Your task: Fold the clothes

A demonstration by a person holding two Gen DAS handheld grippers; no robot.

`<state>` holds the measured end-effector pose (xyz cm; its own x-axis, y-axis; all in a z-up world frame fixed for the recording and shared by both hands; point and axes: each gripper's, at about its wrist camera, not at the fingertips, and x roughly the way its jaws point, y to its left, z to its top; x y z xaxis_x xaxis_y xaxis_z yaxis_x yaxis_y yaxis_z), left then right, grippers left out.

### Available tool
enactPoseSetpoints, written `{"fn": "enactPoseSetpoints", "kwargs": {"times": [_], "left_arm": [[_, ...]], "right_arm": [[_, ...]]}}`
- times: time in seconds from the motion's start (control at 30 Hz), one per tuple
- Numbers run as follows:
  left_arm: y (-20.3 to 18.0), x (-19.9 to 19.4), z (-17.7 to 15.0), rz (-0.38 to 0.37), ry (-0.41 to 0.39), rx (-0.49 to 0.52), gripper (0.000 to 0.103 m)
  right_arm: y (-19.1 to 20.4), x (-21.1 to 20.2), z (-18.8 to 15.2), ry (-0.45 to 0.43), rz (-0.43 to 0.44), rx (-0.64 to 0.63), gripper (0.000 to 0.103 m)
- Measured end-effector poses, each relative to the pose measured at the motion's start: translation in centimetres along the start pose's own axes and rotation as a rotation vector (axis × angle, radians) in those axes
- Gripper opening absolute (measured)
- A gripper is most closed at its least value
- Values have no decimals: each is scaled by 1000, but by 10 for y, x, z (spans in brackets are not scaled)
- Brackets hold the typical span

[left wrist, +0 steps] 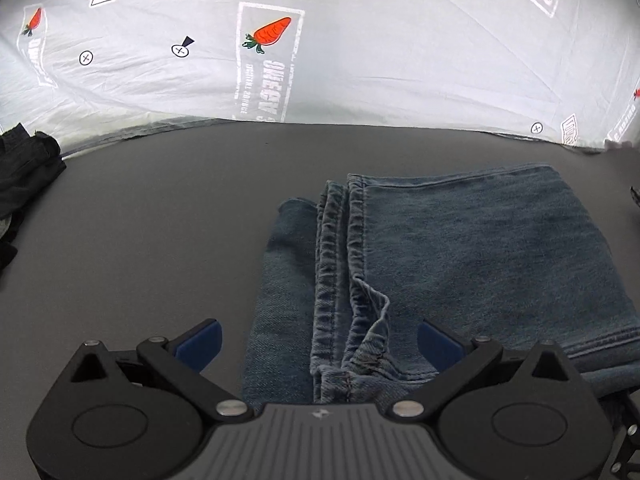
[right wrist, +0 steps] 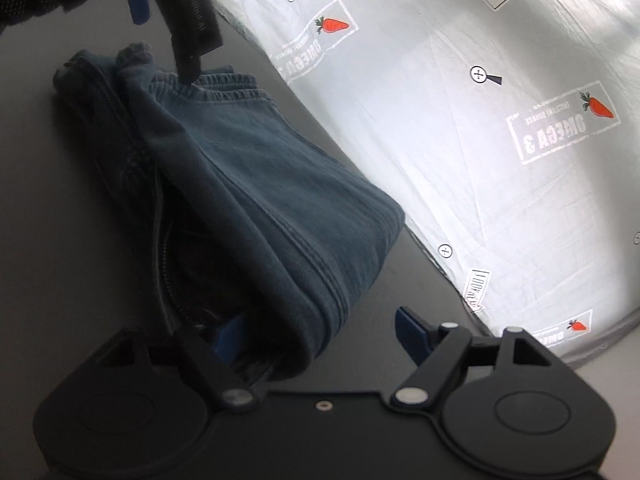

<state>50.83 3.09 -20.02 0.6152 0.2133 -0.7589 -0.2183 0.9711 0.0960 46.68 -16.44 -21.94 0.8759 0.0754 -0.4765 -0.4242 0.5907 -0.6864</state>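
The left gripper [left wrist: 318, 340] stands spread wide over the near seam edge of the folded jeans [left wrist: 460, 264], pinching nothing. The right gripper [right wrist: 320, 334] is also spread, one blue finger [right wrist: 230, 338] tucked under the jeans' near fold. The jeans lie on the grey table [left wrist: 160, 220], with a dark garment [left wrist: 24, 168] well to their left and a carrot-printed white sheet [left wrist: 360, 60] beyond them.
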Motion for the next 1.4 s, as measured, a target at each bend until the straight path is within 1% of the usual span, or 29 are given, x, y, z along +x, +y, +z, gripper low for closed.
{"fn": "enactPoseSetpoints", "kwargs": {"times": [0.07, 0.1, 0.2, 0.27, 0.3, 0.33, 0.37, 0.43, 0.53, 0.57, 0.63, 0.77, 0.97, 1.1, 1.27, 1.4], "left_arm": [[-9, 10, -3, 88, 2, 63, 103], [-11, 15, -6, 110, 8, 81, 103], [-12, 16, -16, 91, 42, 69, 103], [-14, 14, -23, 83, 52, 87, 103], [-14, 13, -26, 82, 58, 84, 103], [-11, 13, -29, 78, 68, 64, 103], [-6, 14, -33, 63, 82, 27, 103], [8, 20, -35, 9, 119, -62, 103], [30, 29, -33, -59, 185, -206, 103], [33, 29, -32, -70, 193, -228, 103], [36, 28, -30, -83, 191, -233, 103], [34, 25, -21, -75, 176, -180, 103], [31, 35, -7, -45, 209, -151, 103], [35, 44, 1, -27, 221, -128, 103], [41, 60, 12, -26, 228, -96, 103], [44, 74, 20, -64, 241, -83, 103]], "right_arm": [[-11, 4, 0, 7, -27, 76, 81], [-16, 5, 0, 13, -37, 114, 81], [-21, 7, -15, 59, -40, 149, 81], [-26, 13, -27, 125, -16, 243, 81], [-29, 20, -33, 176, -9, 293, 81], [-31, 28, -40, 230, -3, 343, 81], [-35, 35, -49, 258, 14, 401, 84], [-50, 46, -64, 293, 81, 557, 85], [-64, 45, -64, 286, 132, 610, 85], [-68, 44, -65, 279, 156, 640, 84], [-77, 43, -66, 264, 205, 699, 82], [-94, 40, -67, 234, 302, 817, 82], [-121, 36, -70, 185, 450, 993, 83], [-129, 59, -57, 181, 474, 1008, 84], [-140, 89, -41, 179, 499, 1020, 84], [-145, 119, -31, 195, 527, 1030, 84]]}}
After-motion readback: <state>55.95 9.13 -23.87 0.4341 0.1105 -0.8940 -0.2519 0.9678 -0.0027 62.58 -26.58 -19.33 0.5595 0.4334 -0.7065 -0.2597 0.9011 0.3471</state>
